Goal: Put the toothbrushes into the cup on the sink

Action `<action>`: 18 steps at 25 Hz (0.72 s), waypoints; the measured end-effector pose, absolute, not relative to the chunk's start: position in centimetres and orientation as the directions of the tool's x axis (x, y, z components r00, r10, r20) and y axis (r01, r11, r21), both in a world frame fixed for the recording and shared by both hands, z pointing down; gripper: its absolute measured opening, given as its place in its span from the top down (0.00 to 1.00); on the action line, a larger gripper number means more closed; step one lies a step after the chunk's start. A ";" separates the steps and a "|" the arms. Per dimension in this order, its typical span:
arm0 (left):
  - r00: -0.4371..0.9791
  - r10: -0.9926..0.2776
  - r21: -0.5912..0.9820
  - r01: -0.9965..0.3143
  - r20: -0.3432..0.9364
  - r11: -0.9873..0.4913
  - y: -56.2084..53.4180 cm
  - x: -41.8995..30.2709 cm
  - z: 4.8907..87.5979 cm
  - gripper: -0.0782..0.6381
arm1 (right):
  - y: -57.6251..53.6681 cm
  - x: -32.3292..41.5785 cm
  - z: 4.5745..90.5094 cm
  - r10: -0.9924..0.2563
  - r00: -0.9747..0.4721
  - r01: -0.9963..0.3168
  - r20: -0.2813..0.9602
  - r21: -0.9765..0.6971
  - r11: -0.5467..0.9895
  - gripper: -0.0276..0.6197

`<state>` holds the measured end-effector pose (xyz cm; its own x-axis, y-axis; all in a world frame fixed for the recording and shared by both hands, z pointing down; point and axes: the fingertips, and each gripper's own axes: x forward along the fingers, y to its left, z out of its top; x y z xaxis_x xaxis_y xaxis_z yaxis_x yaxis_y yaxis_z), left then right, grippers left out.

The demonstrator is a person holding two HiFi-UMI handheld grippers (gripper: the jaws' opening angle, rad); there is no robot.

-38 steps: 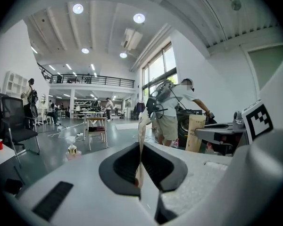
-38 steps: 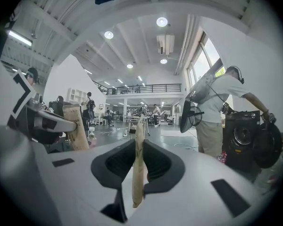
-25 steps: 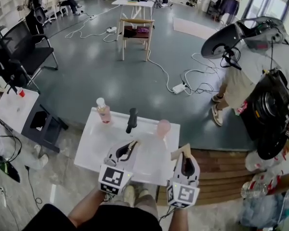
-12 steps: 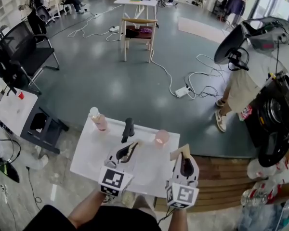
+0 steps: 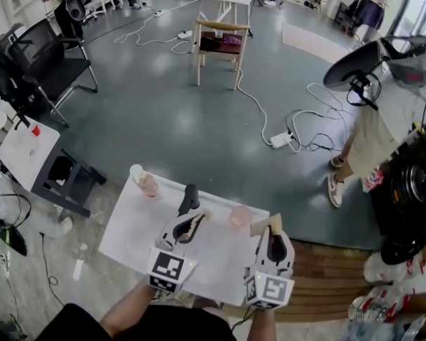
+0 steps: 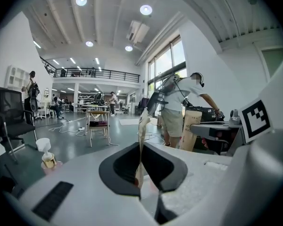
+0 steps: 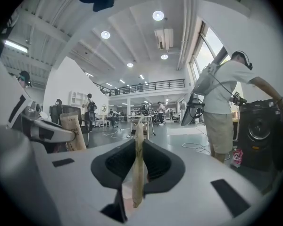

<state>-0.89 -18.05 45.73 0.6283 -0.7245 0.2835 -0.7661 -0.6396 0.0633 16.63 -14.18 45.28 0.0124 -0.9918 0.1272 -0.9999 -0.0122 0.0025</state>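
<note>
Carry phase, before insertion. The left gripper (image 5: 193, 222) is clamped on a flat paper-wrapped toothbrush (image 6: 142, 126), which stands edge-on between its closed jaws. The right gripper (image 5: 272, 234) pinches a second wrapped toothbrush (image 7: 137, 168) the same way, its jaws narrow on the tan packet. Both grippers hang over the near part of the white sink (image 5: 128, 233). The pink cup (image 5: 240, 216) stands upright between the two grippers, just right of the black faucet (image 5: 189, 197); what it holds cannot be made out. A pump bottle (image 5: 143, 182) sits at the far left corner. Neither toothbrush is in the cup yet. The next move likely calls for bringing one packet above the cup mouth, tipping it end-down, and only then parting the jaws. The light cup could topple if nudged.
</note>
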 end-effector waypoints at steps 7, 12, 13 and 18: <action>0.609 -0.732 0.064 -0.780 0.305 -0.623 -19.3 -0.2 46.8 0.87 | -17.0 16.5 46.3 -0.991 -0.042 -0.999 0.125 -0.028 0.039 0.88; 0.592 -0.737 0.068 -0.793 0.328 -0.606 -20.0 0.0 47.4 0.87 | -18.9 16.2 47.6 -0.987 -0.080 -0.996 0.138 -0.048 0.074 0.88; 0.588 -0.738 0.069 -0.795 0.332 -0.603 -20.1 0.0 47.6 0.87 | -19.2 16.1 48.0 -0.986 -0.089 -0.995 0.139 -0.050 0.083 0.88; 0.571 -0.743 0.068 -0.806 0.350 -0.587 -20.8 0.1 48.7 0.87 | -20.7 16.3 49.9 -0.982 -0.105 -0.994 0.157 -0.054 0.097 0.88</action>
<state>0.09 -20.81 48.66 0.5705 -0.7428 0.3503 -0.8064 -0.5875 0.0676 16.32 -20.74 49.89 -0.1049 -0.9819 0.1575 -0.9938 0.0975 -0.0540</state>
